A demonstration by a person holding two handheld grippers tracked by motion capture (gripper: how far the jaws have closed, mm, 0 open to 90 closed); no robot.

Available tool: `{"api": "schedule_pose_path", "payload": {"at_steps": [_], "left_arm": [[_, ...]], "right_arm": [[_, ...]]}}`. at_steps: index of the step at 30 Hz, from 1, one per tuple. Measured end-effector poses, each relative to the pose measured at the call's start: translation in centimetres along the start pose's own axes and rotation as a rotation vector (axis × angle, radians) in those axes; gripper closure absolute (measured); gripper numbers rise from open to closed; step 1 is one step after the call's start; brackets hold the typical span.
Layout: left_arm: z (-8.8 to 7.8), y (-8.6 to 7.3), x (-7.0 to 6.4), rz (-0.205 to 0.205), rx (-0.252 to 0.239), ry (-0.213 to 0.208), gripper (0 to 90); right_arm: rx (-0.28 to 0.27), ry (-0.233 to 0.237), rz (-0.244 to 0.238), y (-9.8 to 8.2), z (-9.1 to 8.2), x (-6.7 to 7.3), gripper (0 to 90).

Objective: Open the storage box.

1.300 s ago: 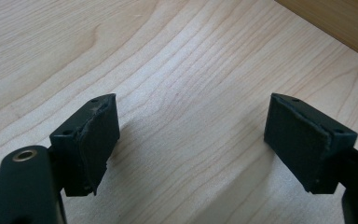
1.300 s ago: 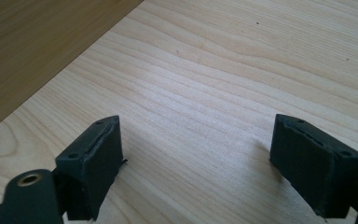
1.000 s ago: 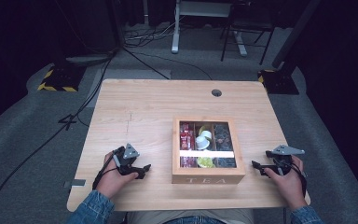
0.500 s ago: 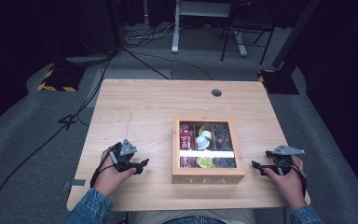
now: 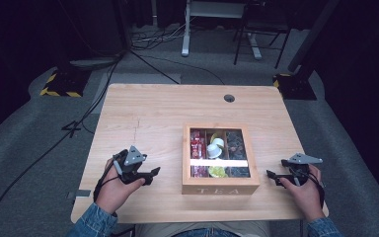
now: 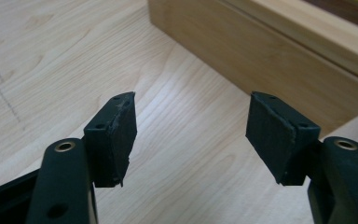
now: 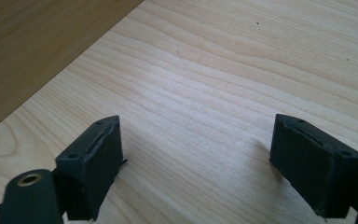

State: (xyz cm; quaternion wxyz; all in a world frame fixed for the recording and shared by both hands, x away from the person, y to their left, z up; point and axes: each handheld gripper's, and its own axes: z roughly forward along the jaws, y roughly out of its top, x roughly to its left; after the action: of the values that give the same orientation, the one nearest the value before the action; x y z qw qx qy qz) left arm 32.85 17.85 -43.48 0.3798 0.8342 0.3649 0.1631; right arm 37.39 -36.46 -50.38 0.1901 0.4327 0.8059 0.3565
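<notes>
A wooden tea box [image 5: 220, 188] with a glass lid stands at the front middle of the table, with packets and cups inside its compartments. My left gripper [image 5: 154, 172] hovers to the box's left and points at its side wall [image 6: 270, 60]. Its jaws have just been closing, but they still stand apart with only bare table between them [image 6: 192, 98]. My right gripper [image 5: 271, 176] rests to the box's right, pointing toward it. It is open with nothing between its fingers [image 7: 198, 119], and the box's wall [image 7: 37, 42] lies ahead of it on the left.
The light wooden table [image 5: 168, 108] has a round cable hole [image 5: 229, 98] near its far edge. Beyond the table are a grey floor with cables, a desk frame [image 5: 212, 29] and a chair base.
The left gripper has lifted slightly off the table and its jaws have narrowed. The right hand and the tea box have stayed where they were.
</notes>
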Motion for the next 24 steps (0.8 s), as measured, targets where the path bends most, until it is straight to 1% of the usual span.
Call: {"api": "schedule_pose_path", "payload": {"at_steps": [1, 2, 3, 4, 5, 7, 9, 11, 12, 13, 14, 15, 16, 17, 18, 19, 20, 21, 22, 23, 24], "left_arm": [[0.0, 0.0, 0.0, 0.0, 0.0, 0.0, 34.4], [-0.2, 0.4, -0.7, 0.018, -0.004, -0.01, 34.9], [-0.2, 0.4, -0.7, 0.018, -0.004, -0.01, 35.0], [-0.4, 0.5, -1.2, 0.019, -0.006, -0.024, 35.0], [-0.5, 0.6, -1.4, 0.024, -0.008, -0.03, 35.0], [-0.8, 0.9, -2.0, 0.022, -0.024, -0.051, 35.0], [-0.9, 1.0, -2.2, 0.026, -0.028, -0.056, 34.9], [-1.1, 1.2, -2.6, 0.029, -0.038, -0.067, 35.0], [-1.2, 1.3, -3.2, 0.035, -0.043, -0.082, 35.0], [-1.2, 1.3, -3.2, 0.035, -0.043, -0.082, 35.0], [-1.2, 1.4, -3.5, 0.035, -0.046, -0.099, 35.0], [-1.3, 1.5, -4.2, 0.04, -0.051, -0.128, 35.0], [-1.3, 1.5, -4.2, 0.04, -0.051, -0.128, 35.0], [-1.4, 1.6, -5.1, 0.048, -0.063, -0.155, 35.0], [-1.4, 1.7, -5.3, 0.05, -0.066, -0.164, 35.0], [-1.4, 1.7, -5.3, 0.05, -0.066, -0.164, 35.2], [-1.3, 1.7, -6.2, 0.053, -0.065, -0.195, 35.7], [-1.3, 1.7, -6.2, 0.053, -0.065, -0.195, 35.9], [-1.1, 1.7, -6.9, 0.06, -0.059, -0.219, 35.9], [-1.1, 1.7, -6.9, 0.06, -0.059, -0.219, 36.0], [-0.9, 1.7, -7.7, 0.055, -0.061, -0.243, 36.5]], "right_arm": [[0.0, 0.0, 0.0, 0.0, 0.0, 0.0, 16.5], [0.0, 0.0, 0.0, 0.0, 0.0, 0.0, 16.5], [0.0, 0.0, 0.0, 0.0, 0.0, 0.0, 16.5], [0.0, 0.0, 0.001, 0.0, 0.0, 0.0, 16.5], [0.0, 0.0, 0.0, 0.0, 0.0, 0.0, 16.6], [0.0, 0.0, 0.0, 0.0, 0.0, 0.0, 16.5], [0.0, 0.0, 0.0, 0.0, 0.0, 0.0, 16.6], [0.0, 0.0, 0.0, 0.0, 0.0, 0.0, 16.5], [0.0, 0.0, 0.0, 0.0, 0.0, 0.0, 16.6], [0.0, 0.0, 0.0, 0.0, 0.0, 0.0, 16.5], [0.0, 0.0, 0.0, 0.0, 0.0, 0.0, 16.5], [0.0, 0.0, 0.0, 0.0, 0.0, 0.0, 16.6], [0.0, 0.0, 0.0, 0.0, 0.0, 0.0, 16.6], [0.0, 0.0, 0.0, 0.0, 0.0, 0.0, 16.6], [0.0, 0.0, 0.0, 0.0, 0.0, 0.0, 16.6], [0.0, 0.0, 0.0, 0.0, 0.0, 0.0, 16.6], [0.0, 0.0, 0.0, 0.0, 0.0, 0.0, 16.5], [0.0, 0.0, 0.0, 0.0, 0.0, 0.0, 16.5], [0.0, 0.0, 0.0, 0.0, 0.0, 0.0, 16.6], [0.0, 0.0, 0.0, 0.0, 0.0, 0.0, 16.6], [0.0, 0.0, 0.0, 0.0, 0.0, 0.0, 16.6]]}}
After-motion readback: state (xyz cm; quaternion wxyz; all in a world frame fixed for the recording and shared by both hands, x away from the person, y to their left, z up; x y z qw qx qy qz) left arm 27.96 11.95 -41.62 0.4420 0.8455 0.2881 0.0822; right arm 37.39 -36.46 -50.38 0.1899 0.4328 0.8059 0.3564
